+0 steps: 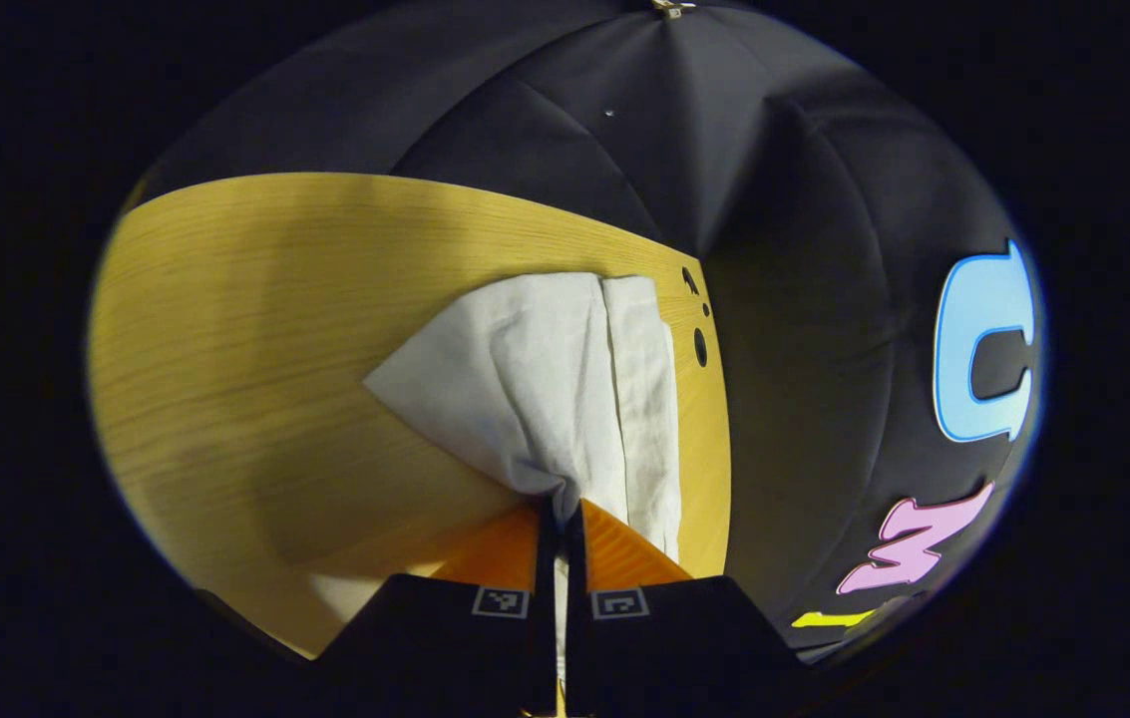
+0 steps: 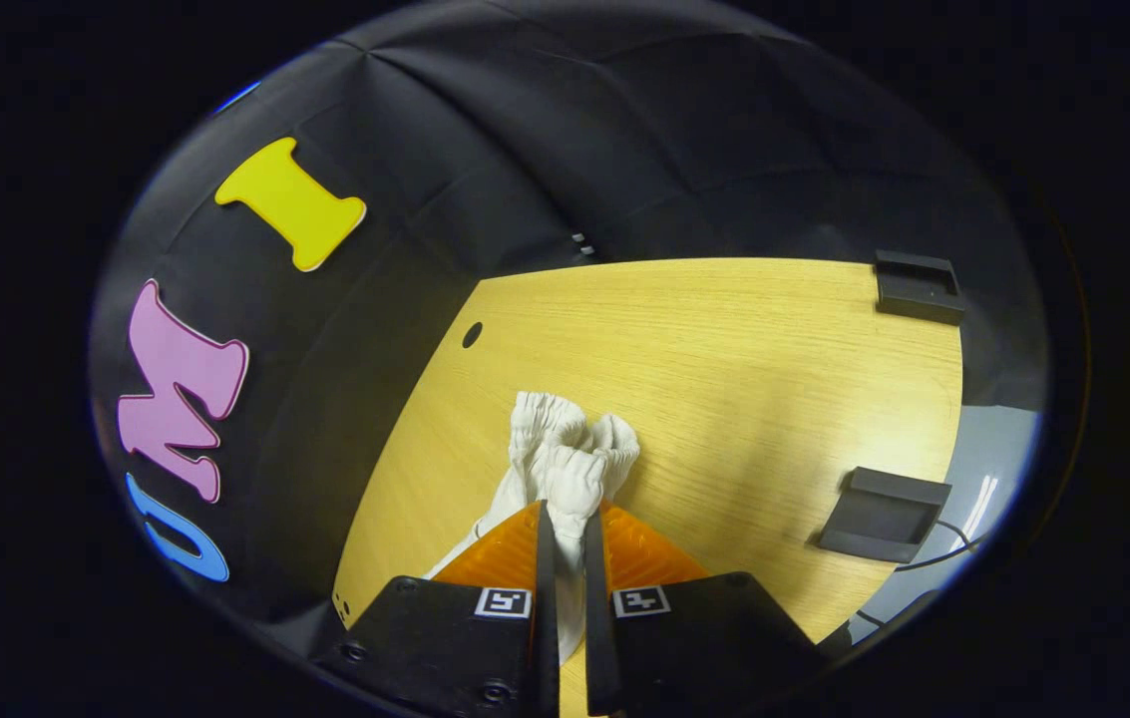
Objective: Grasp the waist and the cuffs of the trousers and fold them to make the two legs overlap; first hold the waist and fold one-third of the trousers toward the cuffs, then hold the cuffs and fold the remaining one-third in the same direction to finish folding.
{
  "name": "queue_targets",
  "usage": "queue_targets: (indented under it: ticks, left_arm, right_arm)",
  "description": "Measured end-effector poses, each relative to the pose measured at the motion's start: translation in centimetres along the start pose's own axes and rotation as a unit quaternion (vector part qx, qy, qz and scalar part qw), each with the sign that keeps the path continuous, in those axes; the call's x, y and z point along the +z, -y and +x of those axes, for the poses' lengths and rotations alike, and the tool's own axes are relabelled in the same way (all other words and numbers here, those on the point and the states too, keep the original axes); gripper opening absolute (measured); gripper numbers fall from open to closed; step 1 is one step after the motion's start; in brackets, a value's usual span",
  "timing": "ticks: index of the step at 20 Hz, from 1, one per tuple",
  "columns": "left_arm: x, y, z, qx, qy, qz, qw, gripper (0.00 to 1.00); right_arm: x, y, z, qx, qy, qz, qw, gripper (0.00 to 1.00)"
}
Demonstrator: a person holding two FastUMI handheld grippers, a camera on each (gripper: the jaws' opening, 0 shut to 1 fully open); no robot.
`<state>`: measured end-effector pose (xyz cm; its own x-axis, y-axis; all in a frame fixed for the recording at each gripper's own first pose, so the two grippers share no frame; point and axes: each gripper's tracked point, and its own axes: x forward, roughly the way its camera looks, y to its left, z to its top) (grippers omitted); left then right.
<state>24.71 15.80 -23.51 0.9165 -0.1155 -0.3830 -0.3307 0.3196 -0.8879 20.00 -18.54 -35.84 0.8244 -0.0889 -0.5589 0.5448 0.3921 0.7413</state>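
A wooden table (image 2: 724, 349) spreads ahead of both grippers inside black cloth walls (image 1: 804, 329). White trousers (image 1: 545, 379) hang from the left gripper (image 1: 561, 514), pinched between its nearly closed fingers; the right gripper (image 2: 565, 519) clamps the gathered waistband (image 2: 565, 444). Two black trays (image 2: 882, 511) sit right of it.

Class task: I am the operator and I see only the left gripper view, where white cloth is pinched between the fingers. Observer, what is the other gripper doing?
Observer: In the right gripper view, the right gripper is shut on a gathered, elastic-looking bunch of the trousers.
Operator: Anything else on the table?
Observer: Two black holders: one at the table's far edge, one at the right edge of the view.
Operator: Any wires?
Observer: A thin cable runs past the second holder, off the table.
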Motion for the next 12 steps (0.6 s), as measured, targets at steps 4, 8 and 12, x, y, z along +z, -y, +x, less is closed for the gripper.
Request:
queue_targets:
  ticks: [4,8,12]
  left_arm:
    - [-1.5,-0.7,-2.1,-0.001,-0.003,0.016,1.0,0.06]
    - [-3.2,-1.7,-4.4,0.0,-0.001,0.036,0.999,0.06]
    - [-5.1,-3.1,-6.3,0.009,0.0,0.025,1.0,0.06]
  right_arm:
    - [1.2,-0.9,-0.9,0.025,0.019,-0.04,0.999,0.15]
    - [2.0,-4.8,-2.3,0.068,0.035,-0.102,0.992,0.15]
    - [1.2,-10.8,-4.1,0.129,0.039,-0.134,0.982,0.15]
